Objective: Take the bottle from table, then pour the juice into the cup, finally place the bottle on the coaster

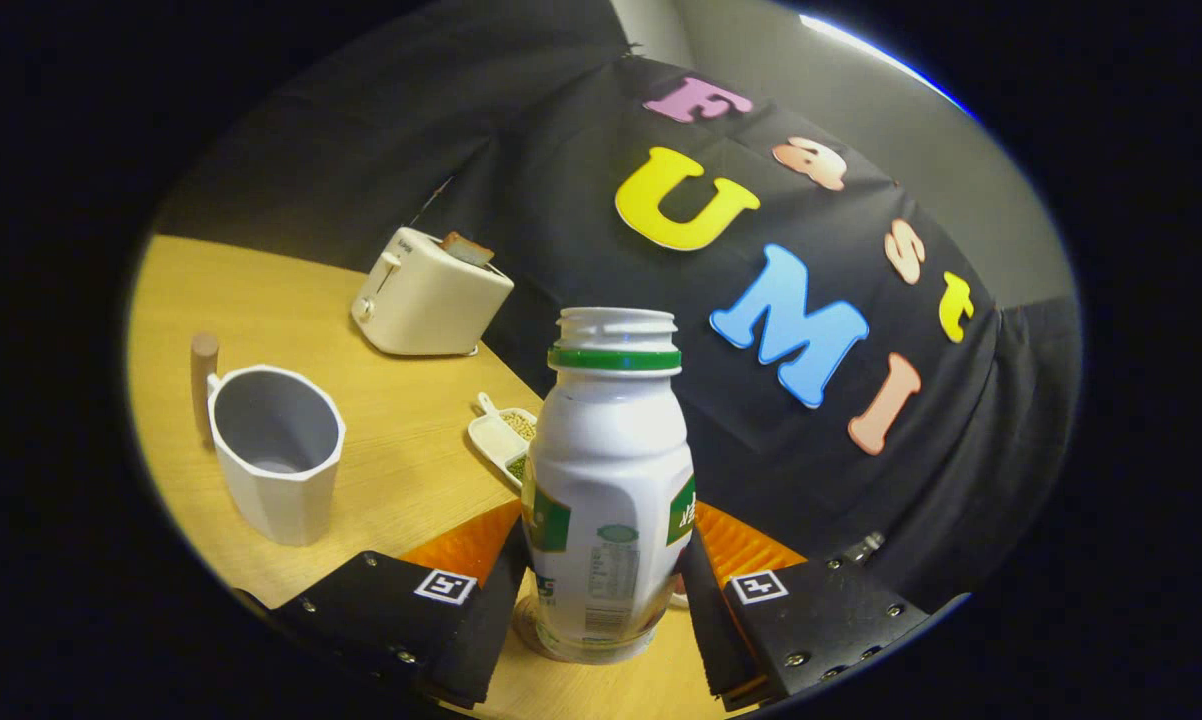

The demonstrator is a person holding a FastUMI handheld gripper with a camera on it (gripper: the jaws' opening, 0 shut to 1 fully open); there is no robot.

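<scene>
fingers (pixel 601 600) clenched on uncapped bottle (pixel 609 480), upright just over bench (pixel 401 440); empty cup (pixel 276 450) off left, toaster (pixel 429 295) beyond.

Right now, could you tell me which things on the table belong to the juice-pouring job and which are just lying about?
For the job:
bottle, uncapped, between the gripper fingers, which press its sides
cup
orange ribbed mat behind the bottle, possibly the coaster

Lying about:
toaster with toast
small dish of beans
</scene>
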